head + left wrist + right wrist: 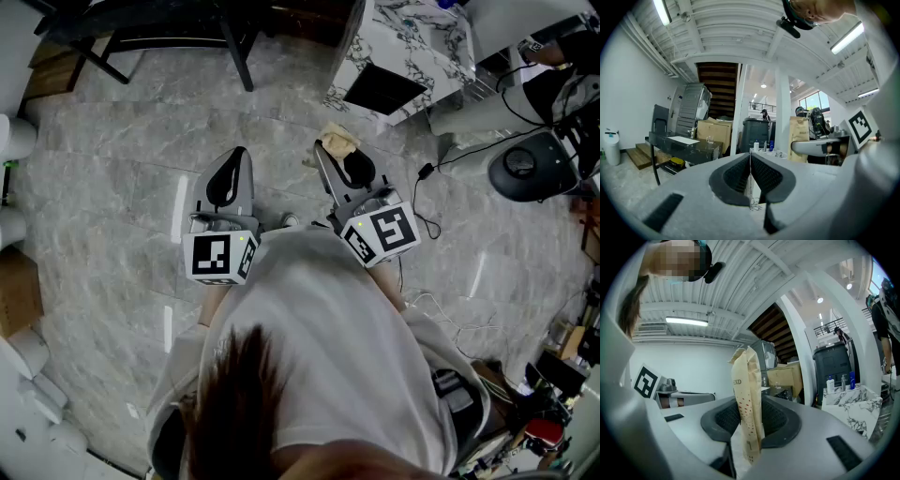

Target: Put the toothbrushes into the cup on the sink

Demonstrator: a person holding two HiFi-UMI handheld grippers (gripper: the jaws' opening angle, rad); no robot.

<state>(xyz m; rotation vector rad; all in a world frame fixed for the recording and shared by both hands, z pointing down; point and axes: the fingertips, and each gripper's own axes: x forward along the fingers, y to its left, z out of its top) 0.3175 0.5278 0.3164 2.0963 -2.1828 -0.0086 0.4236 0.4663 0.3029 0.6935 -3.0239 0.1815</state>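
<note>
My right gripper (749, 427) is shut on a flat beige paper packet (747, 399) with red dots and print, which stands upright between the pads. In the head view the same packet (338, 140) sticks out past the right gripper (328, 161). My left gripper (750, 161) is shut with its pads together and nothing between them; it points level beside the right one (235, 159). The marble sink counter (855, 404) with small bottles (830, 384) stands ahead to the right. I cannot make out a cup or any bare toothbrush.
Grey marble floor (103, 216) lies underfoot. A dark table (679, 143), cardboard boxes (712, 133) and a dark bin (757, 131) stand ahead. A black round device (527, 167) with cables sits on the floor at the right. People stand in the background.
</note>
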